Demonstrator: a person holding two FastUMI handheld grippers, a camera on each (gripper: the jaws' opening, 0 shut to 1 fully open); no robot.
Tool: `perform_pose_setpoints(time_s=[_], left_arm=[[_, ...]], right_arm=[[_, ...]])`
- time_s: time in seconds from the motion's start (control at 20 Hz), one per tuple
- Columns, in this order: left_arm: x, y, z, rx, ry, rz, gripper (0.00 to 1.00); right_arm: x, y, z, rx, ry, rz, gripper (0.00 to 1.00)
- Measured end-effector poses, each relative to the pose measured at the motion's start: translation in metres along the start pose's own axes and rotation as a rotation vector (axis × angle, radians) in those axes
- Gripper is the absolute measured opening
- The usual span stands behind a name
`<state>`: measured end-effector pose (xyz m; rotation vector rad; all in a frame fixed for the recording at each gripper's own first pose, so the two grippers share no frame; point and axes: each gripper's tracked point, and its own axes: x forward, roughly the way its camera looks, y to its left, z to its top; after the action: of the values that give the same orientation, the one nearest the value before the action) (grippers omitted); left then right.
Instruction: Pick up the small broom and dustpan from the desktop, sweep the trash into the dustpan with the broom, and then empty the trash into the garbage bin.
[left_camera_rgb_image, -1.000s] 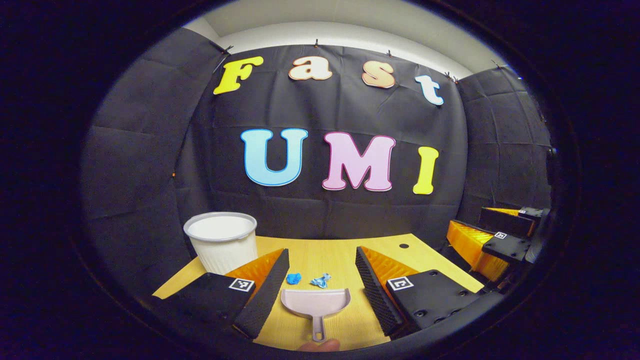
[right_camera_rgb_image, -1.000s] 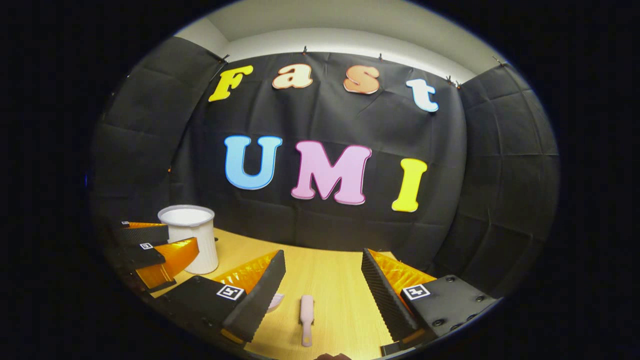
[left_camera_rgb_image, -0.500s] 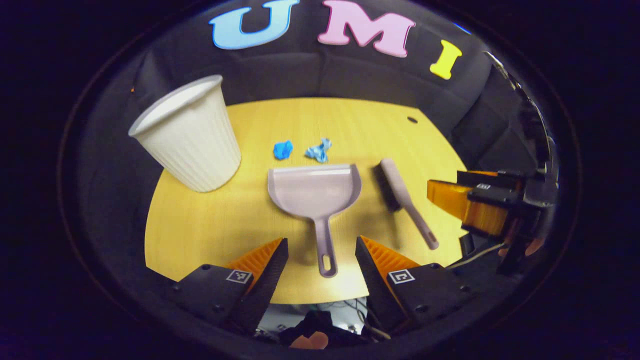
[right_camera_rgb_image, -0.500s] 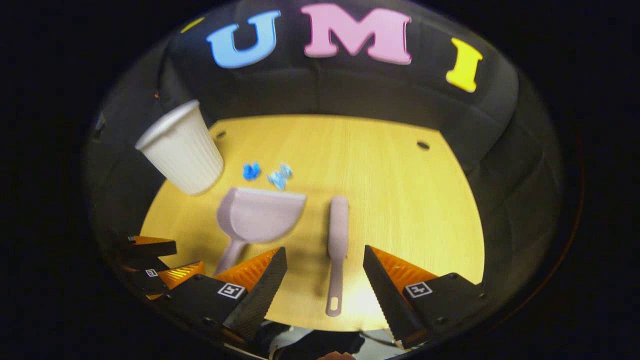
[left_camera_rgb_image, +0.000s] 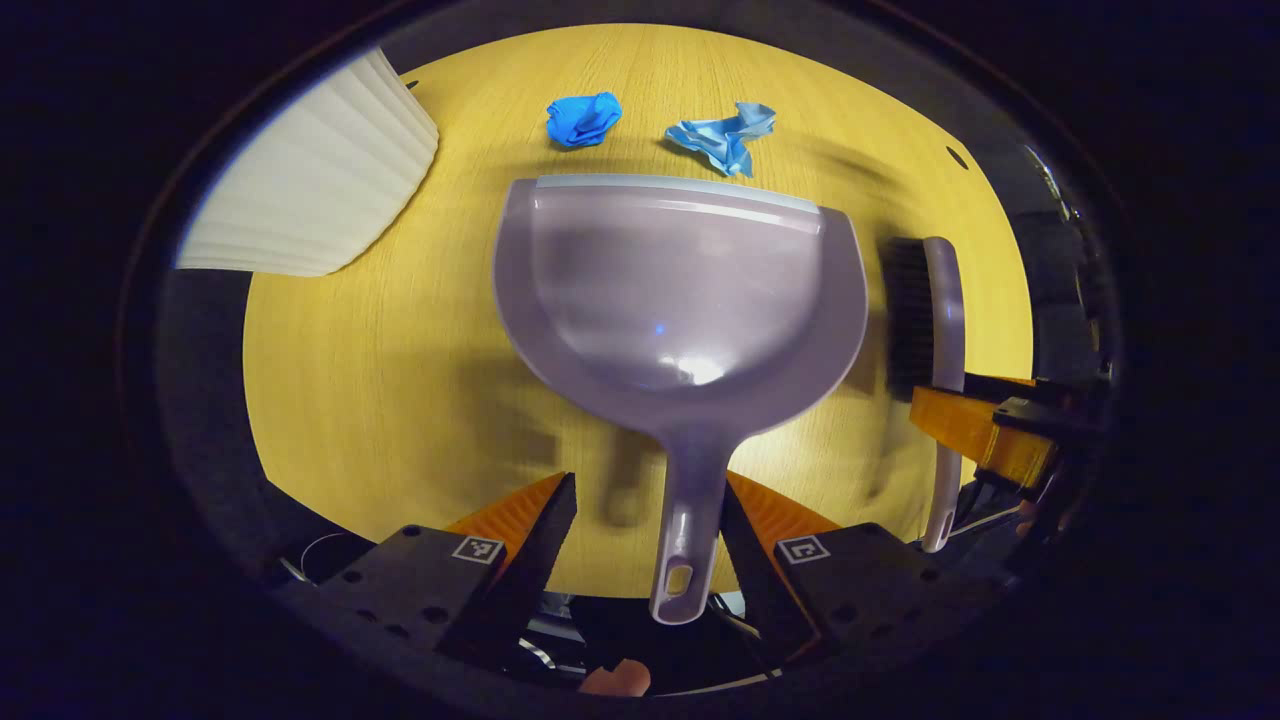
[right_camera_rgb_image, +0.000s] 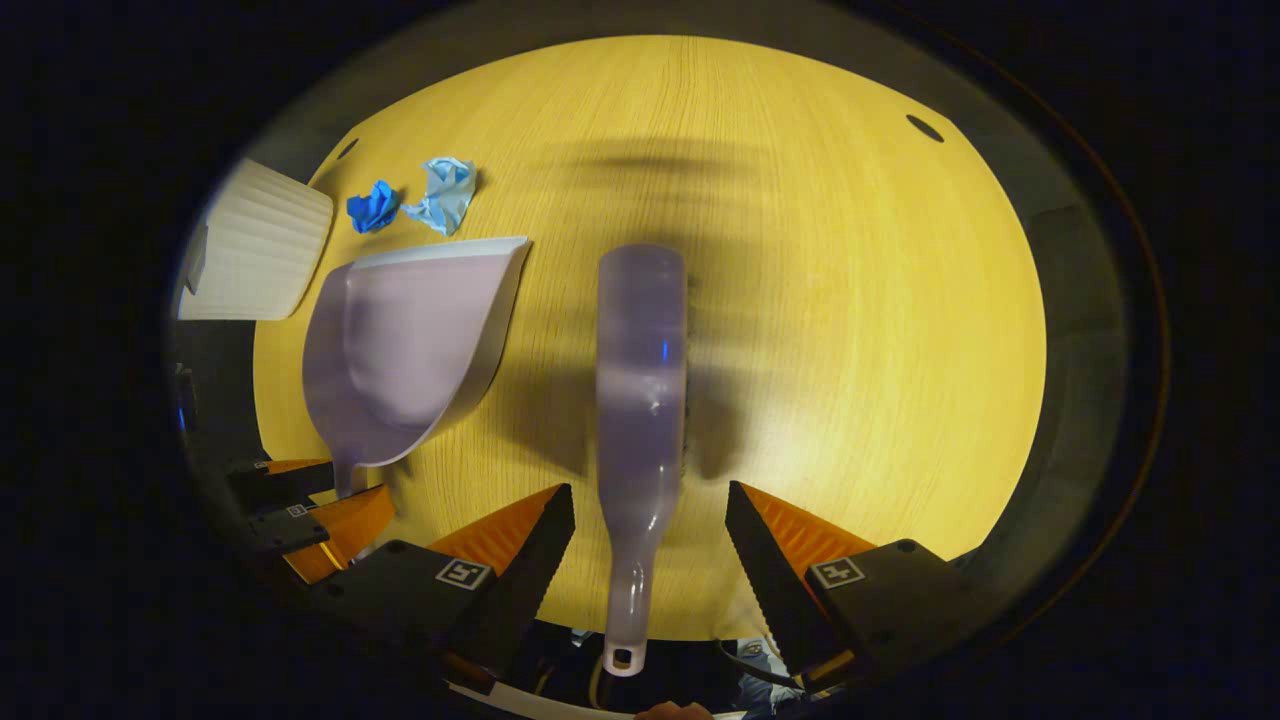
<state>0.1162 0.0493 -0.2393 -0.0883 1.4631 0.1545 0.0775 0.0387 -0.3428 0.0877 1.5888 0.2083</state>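
While both tools lie flat on the tabletop (right_camera_rgb_image: 850, 300) | left gripper (left_camera_rgb_image: 645, 500) apart, fingers astride dustpan (left_camera_rgb_image: 680, 290) handle | right gripper (right_camera_rgb_image: 650, 510) apart, astride broom (right_camera_rgb_image: 640, 400) handle | two blue scraps (left_camera_rgb_image: 585, 118) just beyond dustpan lip | bin (left_camera_rgb_image: 310, 190) far left.

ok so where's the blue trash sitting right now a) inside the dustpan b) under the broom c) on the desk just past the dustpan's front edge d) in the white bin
c: both blue scraps lie on the desk just beyond the dustpan lip, beside the white bin, apart from the broom.
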Motion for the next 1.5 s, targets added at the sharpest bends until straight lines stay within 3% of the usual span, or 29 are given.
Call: perform_pose_setpoints(time_s=[0.15,0.35,0.4,0.5,0.55,0.6,0.65,0.7,0.8,0.85,0.95,1.05,1.1,1.15,1.2,1.5], left_arm=[[0.007,-0.005,0.013,0.023,0.004,0.029,0.82],[0.014,-0.018,0.02,0.049,0.011,0.014,0.82],[0.014,-0.019,0.02,0.055,0.012,0.013,0.82],[0.016,-0.017,0.025,0.074,0.001,0.014,0.82],[0.016,-0.016,0.025,0.075,0.003,0.015,0.73],[0.017,-0.016,0.023,0.075,0.016,0.01,0.67],[0.018,-0.018,0.021,0.07,0.027,-0.004,0.65],[0.021,-0.021,0.019,0.065,0.034,-0.022,0.58],[0.019,-0.024,0.017,0.076,0.036,-0.035,0.46],[0.021,-0.025,0.017,0.085,0.033,-0.034,0.29],[0.023,-0.025,0.017,0.09,0.027,-0.028,0.29],[0.022,-0.023,0.016,0.09,0.025,-0.021,0.28],[0.022,-0.023,0.016,0.096,0.02,-0.019,0.29],[0.021,-0.022,0.016,0.099,0.014,-0.019,0.27],[0.021,-0.021,0.015,0.104,0.013,-0.02,0.26],[0.011,-0.005,0.018,0.169,-0.057,-0.028,0.26]], right_arm=[[0.02,-0.007,0.006,-0.055,0.017,-0.049,1.0],[0.024,-0.003,0.007,-0.028,0.035,-0.04,0.99],[0.022,-0.006,0.006,-0.032,0.029,-0.062,0.83],[0.022,-0.005,0.004,-0.021,0.04,-0.062,0.69],[0.023,-0.002,0.001,-0.012,0.045,-0.043,0.67],[0.024,0.0,-0.001,-0.015,0.052,-0.027,0.5],[0.023,0.003,-0.003,-0.02,0.057,-0.011,0.54],[0.023,0.003,-0.007,-0.021,0.058,-0.01,0.43],[0.024,0.002,-0.007,-0.02,0.053,-0.007,0.48],[0.023,0.001,-0.008,-0.018,0.057,-0.007,0.45],[0.021,-0.001,-0.01,-0.014,0.063,0.003,0.4],[0.022,-0.001,-0.007,-0.017,0.054,0.007,0.29],[0.023,-0.002,-0.005,-0.012,0.042,0.003,0.36],[0.022,-0.003,-0.003,-0.013,0.039,0.006,0.24],[0.021,-0.001,-0.003,-0.01,0.035,0.017,0.31],[-0.001,0.01,0.018,-0.045,-0.028,0.067,0.31]])
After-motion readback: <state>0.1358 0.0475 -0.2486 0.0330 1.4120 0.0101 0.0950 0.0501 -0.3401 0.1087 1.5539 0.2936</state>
